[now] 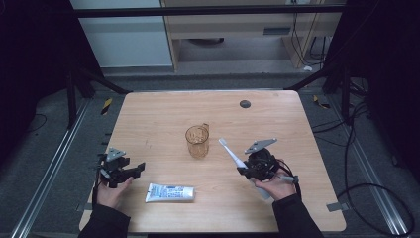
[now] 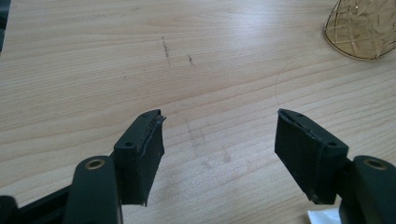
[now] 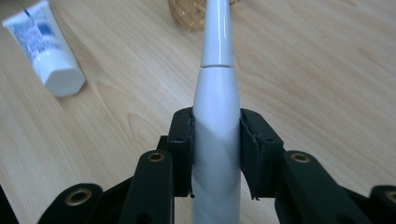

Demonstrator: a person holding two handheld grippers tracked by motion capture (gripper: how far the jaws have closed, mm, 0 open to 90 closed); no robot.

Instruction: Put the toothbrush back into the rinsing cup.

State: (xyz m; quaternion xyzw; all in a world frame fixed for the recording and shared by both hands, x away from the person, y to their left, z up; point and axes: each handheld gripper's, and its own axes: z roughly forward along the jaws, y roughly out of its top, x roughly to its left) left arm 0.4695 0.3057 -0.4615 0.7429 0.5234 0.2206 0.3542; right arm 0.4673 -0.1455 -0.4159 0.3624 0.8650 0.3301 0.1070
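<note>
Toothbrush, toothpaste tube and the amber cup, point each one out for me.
toothbrush (image 3: 217,98), right gripper view, white handle above the jaws.
toothpaste tube (image 1: 171,193), high view, middle of tube.
amber cup (image 1: 197,144), high view, its side wall.

I am finding no legible text. The toothpaste tube (image 3: 41,46) is carrying blue printing on its white body, but I am reading it as blurred blocks and lines in both the right gripper view and the high view; no brand or number is making out.

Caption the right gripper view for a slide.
Right gripper clamps a white electric toothbrush, its head aimed toward the amber cup; toothpaste tube lies nearby.
</note>
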